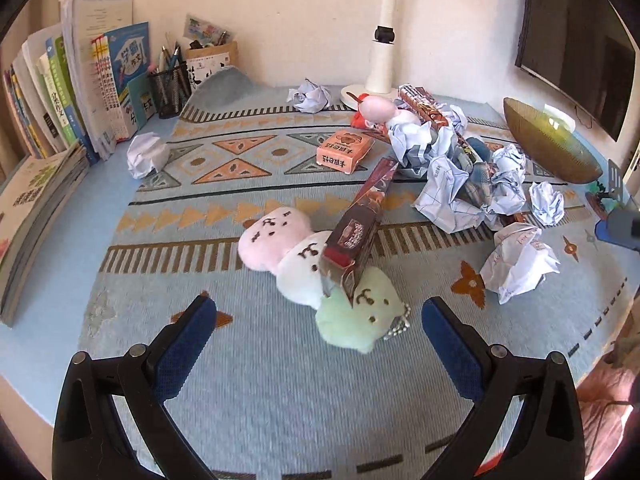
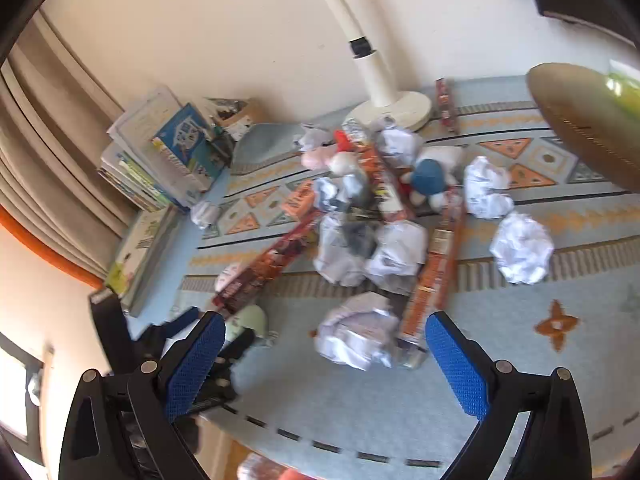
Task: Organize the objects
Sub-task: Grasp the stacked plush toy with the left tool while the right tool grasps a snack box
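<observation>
Near the front of the patterned cloth (image 1: 280, 400), a three-lobed plush toy (image 1: 320, 276) lies just ahead of the left gripper (image 1: 319, 320), whose jaws stand wide with nothing between them. A long dark snack box (image 1: 360, 220) leans across the plush, so lifting the toy would likely tip it. The plush looks soft and light; pinching the green end lobe should hold. The right gripper (image 2: 325, 344) is likewise spread wide and empty, hovering over a crumpled paper ball (image 2: 356, 336), which should crush easily and weigh almost nothing; any grasp across its middle will probably do.
</observation>
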`<act>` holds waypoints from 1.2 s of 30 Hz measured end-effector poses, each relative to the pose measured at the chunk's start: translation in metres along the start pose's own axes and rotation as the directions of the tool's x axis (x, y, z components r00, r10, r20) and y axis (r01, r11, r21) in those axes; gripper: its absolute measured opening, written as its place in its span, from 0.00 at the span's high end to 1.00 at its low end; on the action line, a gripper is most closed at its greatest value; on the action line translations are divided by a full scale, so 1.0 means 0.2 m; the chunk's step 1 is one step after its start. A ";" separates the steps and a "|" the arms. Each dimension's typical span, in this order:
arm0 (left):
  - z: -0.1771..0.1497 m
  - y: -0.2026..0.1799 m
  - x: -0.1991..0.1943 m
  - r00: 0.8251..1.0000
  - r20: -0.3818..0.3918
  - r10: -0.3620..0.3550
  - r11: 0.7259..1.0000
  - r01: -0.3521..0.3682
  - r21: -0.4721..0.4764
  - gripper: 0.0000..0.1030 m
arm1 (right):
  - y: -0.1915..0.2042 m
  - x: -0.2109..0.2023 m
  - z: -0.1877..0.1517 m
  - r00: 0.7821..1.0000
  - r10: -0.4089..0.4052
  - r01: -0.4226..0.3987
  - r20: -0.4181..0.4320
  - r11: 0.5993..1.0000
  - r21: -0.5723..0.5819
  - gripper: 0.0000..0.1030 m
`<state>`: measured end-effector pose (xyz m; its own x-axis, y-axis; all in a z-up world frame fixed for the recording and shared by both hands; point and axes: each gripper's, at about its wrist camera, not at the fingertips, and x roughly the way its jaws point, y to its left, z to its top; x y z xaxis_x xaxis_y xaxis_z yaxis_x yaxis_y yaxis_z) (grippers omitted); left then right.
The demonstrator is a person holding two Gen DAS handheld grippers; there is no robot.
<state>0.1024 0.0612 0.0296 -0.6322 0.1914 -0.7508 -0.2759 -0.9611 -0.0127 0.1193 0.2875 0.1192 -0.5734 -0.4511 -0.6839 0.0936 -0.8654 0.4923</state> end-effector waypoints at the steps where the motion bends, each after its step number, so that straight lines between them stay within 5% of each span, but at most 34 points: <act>1: 0.00 -0.02 0.03 1.000 -0.008 0.004 1.000 -0.004 -0.010 0.01 | 0.04 0.06 0.04 0.999 0.051 -0.051 -0.016 0.999 0.017 0.02; 3: 0.00 -0.01 0.08 1.000 -0.029 -0.004 0.999 0.003 -0.041 0.05 | 0.12 0.21 0.10 0.993 0.108 -0.106 -0.051 0.994 0.039 0.03; 9: -0.06 0.12 0.07 0.996 -0.038 -0.075 0.994 0.071 -0.088 0.37 | 0.21 0.67 0.16 0.972 0.113 -0.083 -0.205 0.985 0.150 0.25; 14: -0.08 0.14 0.05 0.995 -0.038 -0.093 0.993 0.090 -0.078 0.38 | 0.20 0.83 0.15 0.964 0.142 -0.087 -0.226 0.968 0.236 0.30; 15: -0.09 0.13 0.05 0.996 -0.036 -0.086 0.994 0.084 -0.068 0.38 | 0.20 0.85 0.15 0.963 0.133 -0.077 -0.234 0.969 0.235 0.34; 17: -0.09 0.11 0.05 0.997 -0.032 -0.071 0.996 0.070 -0.047 0.38 | 0.19 0.87 0.14 0.958 0.147 -0.087 -0.245 0.967 0.240 0.59; 19: -0.09 0.10 0.05 0.997 -0.028 -0.069 0.997 0.068 -0.040 0.38 | 0.18 0.87 0.14 0.959 0.159 -0.101 -0.235 0.965 0.240 0.60; 25: -0.09 0.16 0.02 0.989 -0.053 -0.136 0.989 0.133 -0.059 0.58 | 0.29 0.62 0.20 0.977 0.130 -0.129 -0.169 0.992 0.016 0.67; 31: -0.09 0.20 0.02 0.987 -0.054 -0.154 0.985 0.149 -0.086 0.58 | 0.41 0.25 0.03 0.989 -0.140 0.120 -0.042 0.943 -0.310 0.71; 34: -0.08 0.19 0.03 0.989 -0.050 -0.142 0.986 0.137 -0.096 0.56 | 0.38 0.24 -0.13 0.976 -0.215 0.189 -0.037 0.918 -0.348 0.71; 36: -0.09 0.19 0.03 0.989 -0.048 -0.137 0.986 0.131 -0.105 0.56 | 0.30 0.30 -0.21 0.976 -0.199 0.161 -0.091 0.934 -0.319 0.71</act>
<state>0.1016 0.0226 0.0134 -0.5533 0.3112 -0.7727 -0.2789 -0.9433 -0.1802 0.1246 0.2003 0.0860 -0.5045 -0.2874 -0.8142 0.2544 -0.9506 0.1779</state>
